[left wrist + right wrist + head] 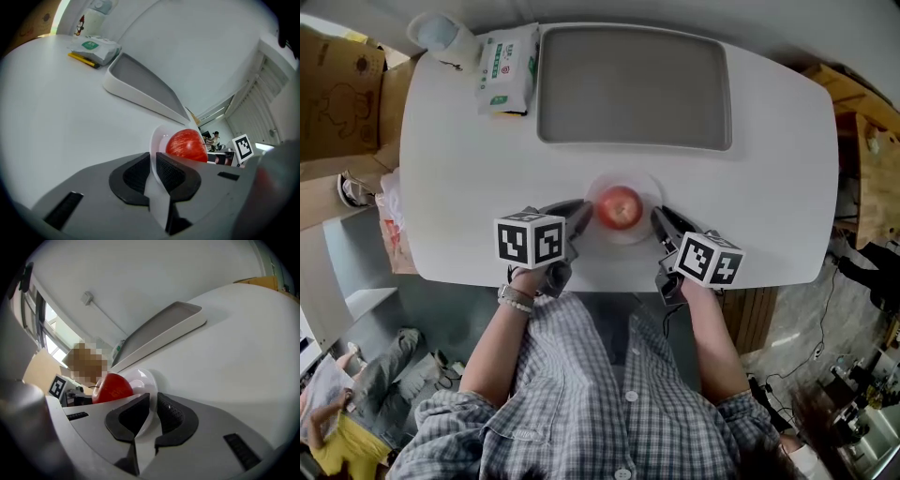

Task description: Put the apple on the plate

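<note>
At desk front edge | apple on plate | my left hand-held gripper clamps plate rim | my right hand-held gripper clamps opposite rim

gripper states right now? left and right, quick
Left gripper: closed on the rim of the plate, which carries the apple.
Right gripper: closed on the plate's opposite rim.
</note>
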`<state>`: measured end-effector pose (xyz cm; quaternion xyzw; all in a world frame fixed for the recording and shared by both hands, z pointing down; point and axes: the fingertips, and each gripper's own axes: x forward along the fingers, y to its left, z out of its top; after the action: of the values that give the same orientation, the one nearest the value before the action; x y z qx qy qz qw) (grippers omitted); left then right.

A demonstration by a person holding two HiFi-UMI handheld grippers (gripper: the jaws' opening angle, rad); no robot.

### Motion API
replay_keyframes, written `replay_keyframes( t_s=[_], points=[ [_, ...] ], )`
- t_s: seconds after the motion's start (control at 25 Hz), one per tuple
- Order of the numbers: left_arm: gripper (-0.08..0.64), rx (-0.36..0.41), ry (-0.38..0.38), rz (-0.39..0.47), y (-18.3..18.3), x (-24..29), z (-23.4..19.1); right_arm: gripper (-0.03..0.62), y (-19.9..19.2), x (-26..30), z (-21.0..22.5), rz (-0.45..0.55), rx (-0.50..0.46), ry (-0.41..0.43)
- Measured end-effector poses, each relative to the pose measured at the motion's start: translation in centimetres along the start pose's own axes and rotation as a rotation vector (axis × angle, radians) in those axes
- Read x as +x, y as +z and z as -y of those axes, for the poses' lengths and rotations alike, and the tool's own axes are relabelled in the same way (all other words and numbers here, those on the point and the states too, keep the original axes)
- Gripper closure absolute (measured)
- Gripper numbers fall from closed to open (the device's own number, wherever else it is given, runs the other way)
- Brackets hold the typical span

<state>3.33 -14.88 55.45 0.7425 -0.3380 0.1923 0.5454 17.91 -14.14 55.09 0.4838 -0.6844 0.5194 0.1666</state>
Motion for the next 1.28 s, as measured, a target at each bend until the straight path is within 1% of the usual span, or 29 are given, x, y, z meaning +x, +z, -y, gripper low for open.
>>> replay_keyframes(
  t_s=[0.16,0.36,0.6,0.96,1.28],
  points=[
    [0.514,-0.020,0.010,-0.007,0.1,0.0,0.0,0.534,0.1,-0.1,0.0,0.006,0.050,-0.003],
    [0.523,-0.074,-0.020,-0.023,0.3,-0.2,0.3,0.537,-0.1,-0.4,-0.1,-0.001,0.075,-0.009],
    [0.525,-0.091,-0.017,-0.026,0.2,-0.5,0.4,0.540,-0.3,-0.6,-0.2,0.001,0.138,-0.007],
    [0.525,-0.111,-0.035,-0.011,1.0,-0.7,1.0,0.543,0.5,-1.3,-0.6,0.021,0.184,0.000],
    [0.526,-0.137,-0.074,0.000,2.4,-1.4,2.2,0.543,2.0,-2.4,-1.4,0.035,0.187,0.004]
  ],
)
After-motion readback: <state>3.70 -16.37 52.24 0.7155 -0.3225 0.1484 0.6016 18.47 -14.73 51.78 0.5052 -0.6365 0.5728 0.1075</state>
